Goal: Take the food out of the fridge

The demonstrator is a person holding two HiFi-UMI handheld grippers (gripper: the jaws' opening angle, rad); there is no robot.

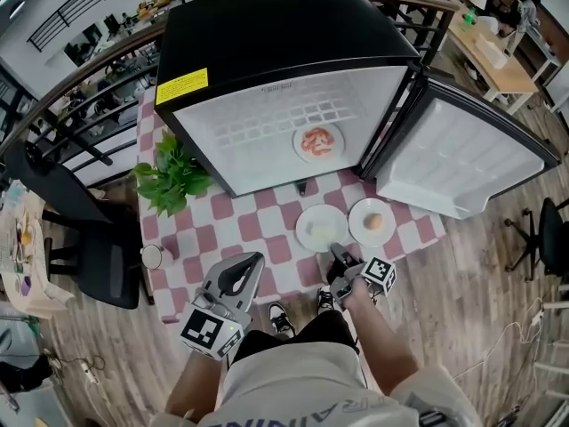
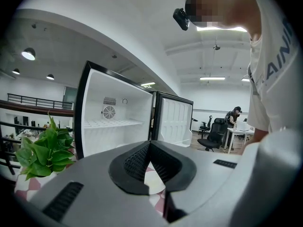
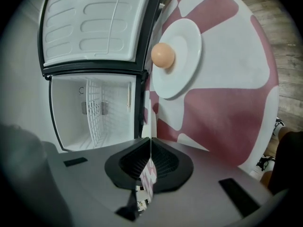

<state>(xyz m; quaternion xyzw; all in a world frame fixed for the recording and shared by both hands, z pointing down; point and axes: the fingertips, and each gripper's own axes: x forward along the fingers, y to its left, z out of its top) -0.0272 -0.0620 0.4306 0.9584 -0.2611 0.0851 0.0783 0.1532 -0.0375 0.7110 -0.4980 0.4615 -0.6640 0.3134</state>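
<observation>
Right hand-held gripper (image 1: 337,256), food (image 1: 318,140) well beyond.

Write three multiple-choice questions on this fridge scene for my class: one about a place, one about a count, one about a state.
1. Where is the pink food? A. on the floor B. inside the fridge C. on top of it
2. How many plates lie on the checked cloth? A. two B. one C. four
3. How does the fridge door stand? A. shut B. off its hinges C. swung open
Answers: 1 B, it shows within the white interior; 2 A, one holds pale food, the other a round brown item; 3 C, its white inner face shows at the right.
</observation>
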